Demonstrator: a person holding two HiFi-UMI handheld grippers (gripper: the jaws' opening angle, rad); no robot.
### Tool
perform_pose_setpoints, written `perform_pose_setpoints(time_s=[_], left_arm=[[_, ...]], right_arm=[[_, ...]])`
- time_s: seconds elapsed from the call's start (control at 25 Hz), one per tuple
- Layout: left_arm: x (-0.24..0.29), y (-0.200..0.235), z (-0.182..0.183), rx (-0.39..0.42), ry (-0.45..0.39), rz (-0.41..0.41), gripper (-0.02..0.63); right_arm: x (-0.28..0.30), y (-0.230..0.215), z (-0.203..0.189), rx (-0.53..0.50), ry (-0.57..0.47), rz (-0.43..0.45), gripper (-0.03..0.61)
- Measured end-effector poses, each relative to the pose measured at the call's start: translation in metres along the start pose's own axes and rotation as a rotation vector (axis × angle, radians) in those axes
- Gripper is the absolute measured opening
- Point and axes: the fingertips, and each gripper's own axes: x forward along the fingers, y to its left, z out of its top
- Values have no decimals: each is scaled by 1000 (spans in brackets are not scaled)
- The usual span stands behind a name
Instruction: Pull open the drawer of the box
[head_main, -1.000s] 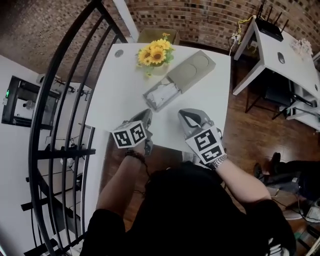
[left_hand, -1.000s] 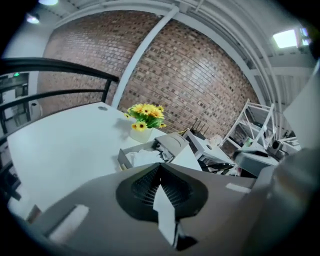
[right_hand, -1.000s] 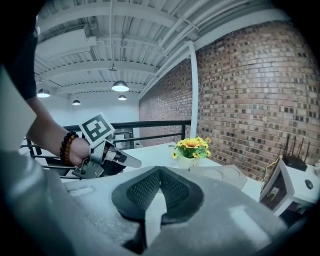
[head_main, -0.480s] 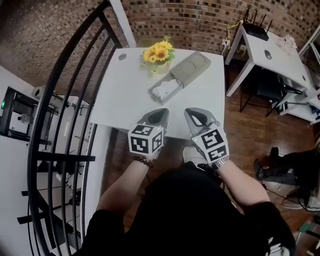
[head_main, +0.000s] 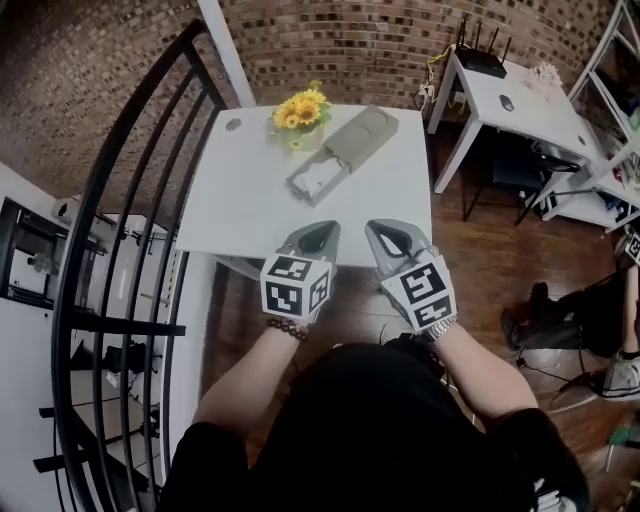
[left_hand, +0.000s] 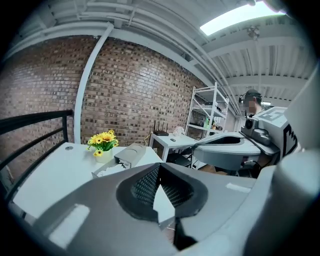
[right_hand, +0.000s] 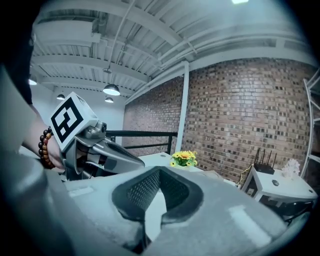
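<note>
A flat grey-beige box (head_main: 357, 134) lies at the far side of the white table (head_main: 250, 190). Its drawer (head_main: 314, 179) stands pulled out toward me, with white stuff inside. Both grippers hover side by side off the table's near edge, well short of the box. My left gripper (head_main: 312, 238) is shut and holds nothing; my right gripper (head_main: 394, 240) is likewise shut and holds nothing. In the left gripper view the box (left_hand: 133, 151) and drawer (left_hand: 107, 170) show beyond the left gripper (left_hand: 159, 167). The right gripper view shows the right gripper (right_hand: 159, 173) with pads together.
A pot of yellow flowers (head_main: 298, 109) stands beside the box at the table's far edge. A black stair railing (head_main: 110, 230) runs along the left. A second white desk (head_main: 510, 110) with a router stands at the right, before a brick wall. A person's legs (head_main: 625, 330) show at far right.
Both grippers have drawn back from the table's near edge, and the left one has shifted right, closer to the right one. The drawer stays pulled out.
</note>
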Motion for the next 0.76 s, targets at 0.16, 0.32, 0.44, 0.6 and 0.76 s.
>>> perform_pose_setpoints(time_s=[0.16, 0.32, 0.44, 0.6, 0.76], left_arm=[[-3, -6, 8, 14, -11, 16, 17], [1, -18, 13, 18, -13, 31, 17], [5, -27, 15, 18, -17, 45, 17], [9, -38, 10, 12, -13, 59, 17], [11, -47, 7, 16, -12, 71, 17]], right_arm=[[-8, 1, 3, -12, -8, 16, -9], [-15, -4, 6, -20, -14, 37, -9], [-20, -7, 8, -27, -27, 55, -9], [-29, -10, 0, -25, -24, 70, -8], [-37, -14, -4, -26, -29, 78, -9]])
